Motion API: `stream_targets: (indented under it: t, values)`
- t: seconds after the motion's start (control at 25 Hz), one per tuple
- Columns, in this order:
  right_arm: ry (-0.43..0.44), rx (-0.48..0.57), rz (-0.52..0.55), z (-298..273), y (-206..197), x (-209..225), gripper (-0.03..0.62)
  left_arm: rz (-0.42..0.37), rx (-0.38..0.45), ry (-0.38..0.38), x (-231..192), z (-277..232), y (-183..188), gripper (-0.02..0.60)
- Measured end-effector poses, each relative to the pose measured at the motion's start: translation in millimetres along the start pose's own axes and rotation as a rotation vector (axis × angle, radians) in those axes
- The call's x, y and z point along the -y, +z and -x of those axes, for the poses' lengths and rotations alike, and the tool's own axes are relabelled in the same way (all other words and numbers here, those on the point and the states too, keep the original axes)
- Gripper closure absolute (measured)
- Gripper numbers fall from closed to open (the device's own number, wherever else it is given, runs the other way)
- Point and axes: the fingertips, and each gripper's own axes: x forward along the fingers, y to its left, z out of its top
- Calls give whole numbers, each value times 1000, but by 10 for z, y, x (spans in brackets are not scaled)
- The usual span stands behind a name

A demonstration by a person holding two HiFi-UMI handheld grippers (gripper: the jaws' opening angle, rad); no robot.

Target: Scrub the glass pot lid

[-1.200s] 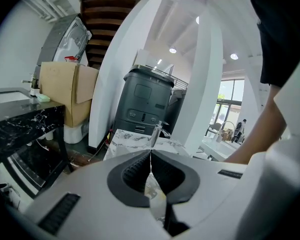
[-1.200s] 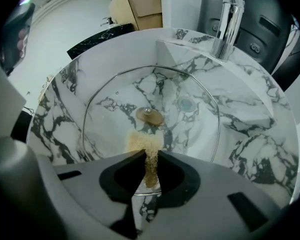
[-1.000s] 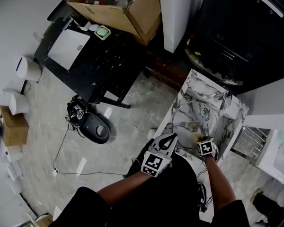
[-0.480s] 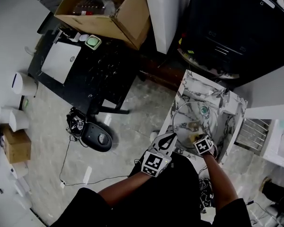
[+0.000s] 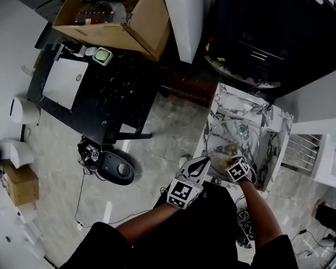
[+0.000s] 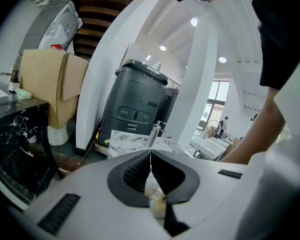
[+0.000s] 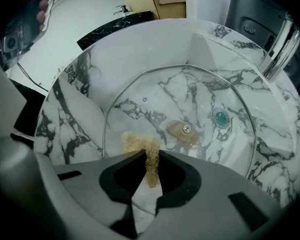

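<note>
A round glass pot lid [image 5: 233,140] lies in a marble sink [image 5: 224,102], its brown knob [image 7: 184,129] showing through the glass. My left gripper [image 5: 205,162] is at the sink's near left edge, jaws shut with the lid's thin rim [image 6: 151,156] between the tips. My right gripper [image 5: 231,161] is over the lid's near side. It [image 7: 150,159] is shut on a tan scrub pad [image 7: 140,144] that presses on the glass. The teal drain [image 7: 220,117] shows through the lid.
A chrome faucet [image 7: 274,51] rises at the sink's far right. A black table [image 5: 101,88] with a cardboard box [image 5: 117,10] stands to the left, and a dark round device [image 5: 115,170] with cables lies on the floor. A grey machine [image 6: 137,101] is behind the sink.
The right gripper has slid a little up and left across the lid with the pad. The left gripper has stayed at the rim. The head view has shifted slightly.
</note>
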Motion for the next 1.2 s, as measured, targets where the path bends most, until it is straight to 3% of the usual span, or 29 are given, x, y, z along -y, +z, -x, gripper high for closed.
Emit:
stream_targets:
  t: [0.28,0.56,1.2]
  values:
    - [-8,-11,-12,-27,130,-63,533,-100,6,-83,-27,0,139,565]
    - [-33,-39,27,-82,289,-153,533,-69,-12,-103,-177,-26,90,565]
    - [-2,19,-28,-157,652,-214,533,-50,-29,-99,-311,-109,75,565]
